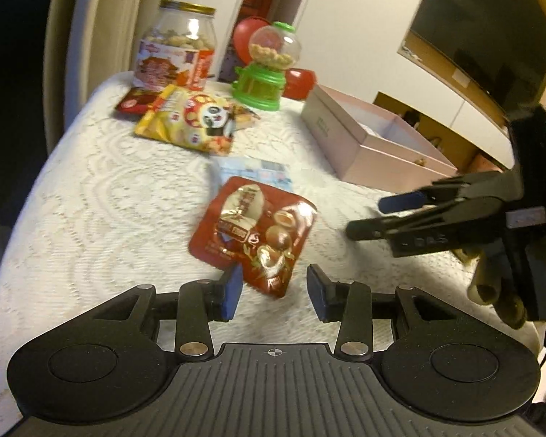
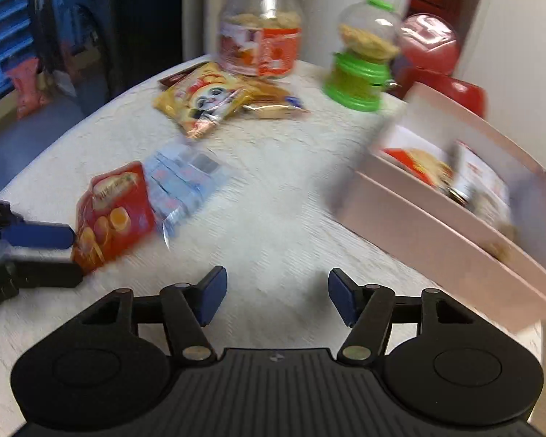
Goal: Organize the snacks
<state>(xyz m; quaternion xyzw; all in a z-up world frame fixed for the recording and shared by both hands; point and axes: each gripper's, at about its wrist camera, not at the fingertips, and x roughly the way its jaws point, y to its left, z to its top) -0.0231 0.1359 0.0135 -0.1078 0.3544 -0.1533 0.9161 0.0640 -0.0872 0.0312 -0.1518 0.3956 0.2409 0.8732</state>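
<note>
- My left gripper [image 1: 275, 289] has its jaws spread apart, holding nothing; the near corner of the red snack pouch [image 1: 253, 235] lies between the blue pads [image 1: 233, 293], apparently unpinched.
- My right gripper [image 2: 276, 296] is likewise released, jaws wide, hovering over bare tabletop [image 2: 273, 218] at the lower middle of its view.
- The red snack pouch lies flat in the centre of the left view, overlapping a pale blue packet [image 1: 258, 173] just behind it.
- I judge the pouch light, glossy and crinkly, probably slippery; the sealed edge or corner looks the safest hold, sparing the contents.
- Further up and left sits a yellow panda bag [image 1: 196, 122] over other wrappers, then a clear jar [image 1: 178, 47] and a green candy dispenser [image 1: 265, 69].
- The pink box [image 2: 436, 233], at right in the right view, is open with snacks already inside; likely the destination.
</note>
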